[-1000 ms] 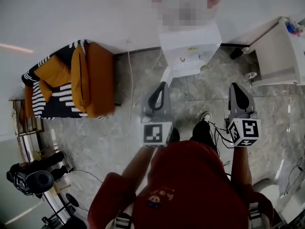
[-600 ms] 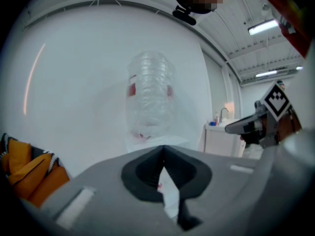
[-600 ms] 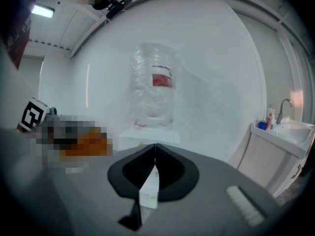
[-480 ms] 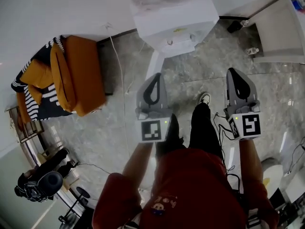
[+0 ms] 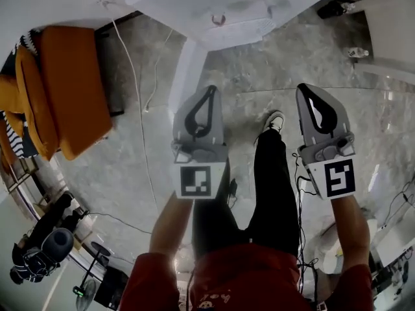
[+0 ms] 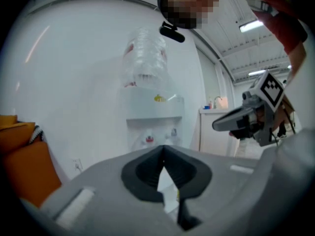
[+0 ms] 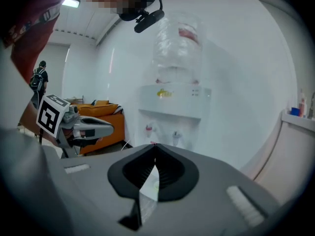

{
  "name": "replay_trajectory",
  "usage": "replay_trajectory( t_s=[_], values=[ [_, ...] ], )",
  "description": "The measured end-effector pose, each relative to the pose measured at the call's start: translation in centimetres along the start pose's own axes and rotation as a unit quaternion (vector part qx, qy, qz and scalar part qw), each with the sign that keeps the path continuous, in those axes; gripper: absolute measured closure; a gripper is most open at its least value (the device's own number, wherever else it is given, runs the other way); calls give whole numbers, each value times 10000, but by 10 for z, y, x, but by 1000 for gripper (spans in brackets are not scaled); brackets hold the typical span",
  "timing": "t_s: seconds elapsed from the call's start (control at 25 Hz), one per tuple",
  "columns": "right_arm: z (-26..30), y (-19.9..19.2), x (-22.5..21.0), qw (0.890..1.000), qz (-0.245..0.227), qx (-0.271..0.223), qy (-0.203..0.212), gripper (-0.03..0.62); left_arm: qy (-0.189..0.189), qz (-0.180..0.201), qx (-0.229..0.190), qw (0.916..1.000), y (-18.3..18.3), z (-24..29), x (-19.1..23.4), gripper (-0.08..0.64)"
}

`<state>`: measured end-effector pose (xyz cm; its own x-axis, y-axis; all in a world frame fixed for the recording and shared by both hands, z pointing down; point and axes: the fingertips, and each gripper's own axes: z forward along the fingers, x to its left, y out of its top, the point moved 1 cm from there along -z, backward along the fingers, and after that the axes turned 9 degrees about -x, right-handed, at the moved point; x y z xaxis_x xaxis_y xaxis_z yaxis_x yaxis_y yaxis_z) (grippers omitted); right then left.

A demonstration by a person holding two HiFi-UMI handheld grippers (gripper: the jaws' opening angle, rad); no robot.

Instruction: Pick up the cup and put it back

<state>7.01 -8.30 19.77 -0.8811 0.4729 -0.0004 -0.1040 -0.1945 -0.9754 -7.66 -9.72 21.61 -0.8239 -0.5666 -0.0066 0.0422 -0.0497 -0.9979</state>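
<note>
I see no cup for certain. A small round ring (image 5: 218,19) sits on the ledge of the white water dispenser (image 5: 194,5); what it is I cannot tell. Both grippers hang side by side over the floor, short of the dispenser and pointing at it. My left gripper (image 5: 211,89) is shut with nothing in it, its tips meeting (image 6: 164,146). My right gripper (image 5: 305,88) is shut and empty too (image 7: 155,144). Ahead of both stands the dispenser (image 6: 152,117) (image 7: 172,102) with its clear bottle (image 6: 145,58) and two taps.
An orange sofa (image 5: 65,89) stands left of the dispenser. A white cabinet (image 5: 389,24) is at the right. A white cable (image 5: 130,76) runs down the wall across the stone floor. The person's legs and a shoe (image 5: 275,118) are between the grippers. A bystander (image 7: 38,75) stands far off.
Both grippers have sunk lower and stayed shut. The view has tipped down and forward, so the dispenser now sits at the top edge and the sofa has slid left.
</note>
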Motion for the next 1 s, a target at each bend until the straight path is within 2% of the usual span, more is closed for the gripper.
replay_trajectory(
  t_s=[0.16, 0.44, 0.6, 0.76, 0.88, 1.0],
  values=[
    [17, -74, 6, 9999, 35, 78, 78, 591, -165, 148, 16, 9998, -79, 3, -7, 560],
    [56, -193, 27, 9995, -124, 40, 302, 591, -497, 322, -82, 9982, -190, 6, -5, 560],
    [79, -258, 33, 9983, -190, -87, 542, 591, -975, 974, -281, 9901, -255, 11, -18, 560],
    [109, -318, 38, 9961, -331, -208, 797, 591, -1015, 604, -303, 9925, -324, 20, -11, 560],
    [132, -360, 37, 9941, -475, -243, 941, 591, -1107, 582, -361, 9915, -369, 31, -6, 560],
    [150, -403, 35, 9935, -365, -180, 1061, 591, -1213, 500, -328, 9908, -411, 42, -2, 560]
  ],
)
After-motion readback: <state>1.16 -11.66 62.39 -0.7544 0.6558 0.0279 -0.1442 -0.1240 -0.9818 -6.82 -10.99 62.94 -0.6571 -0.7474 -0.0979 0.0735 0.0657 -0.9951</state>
